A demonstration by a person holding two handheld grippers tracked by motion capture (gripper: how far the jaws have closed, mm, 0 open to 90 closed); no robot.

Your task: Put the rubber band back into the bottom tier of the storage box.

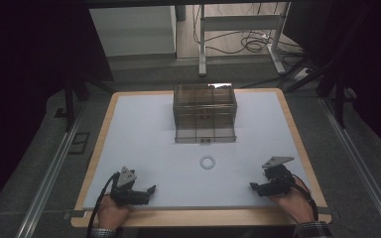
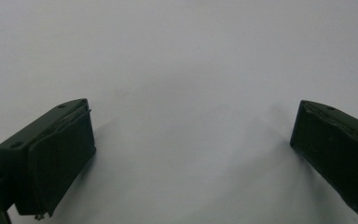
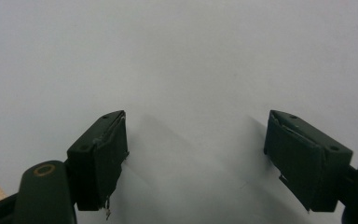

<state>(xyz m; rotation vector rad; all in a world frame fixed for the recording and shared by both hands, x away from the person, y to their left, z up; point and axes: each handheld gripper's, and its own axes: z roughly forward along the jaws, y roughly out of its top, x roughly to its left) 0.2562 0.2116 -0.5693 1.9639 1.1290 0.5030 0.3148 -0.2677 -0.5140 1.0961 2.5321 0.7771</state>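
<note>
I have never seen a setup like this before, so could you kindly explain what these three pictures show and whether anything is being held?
No robot arm here: a person holds a hand-held two-jaw tool in each hand. The high view looks down on a white table top with a wooden edge. The left gripper and right gripper rest near its front edge. The other two pictures come from cameras riding on each tool, looking along its black jaws: left gripper, right gripper. Both stand open over bare white surface; nothing is held. On the table lie a small white ring and, farther back, a smoky transparent plastic drawer box with its lower drawer pulled out.
</note>
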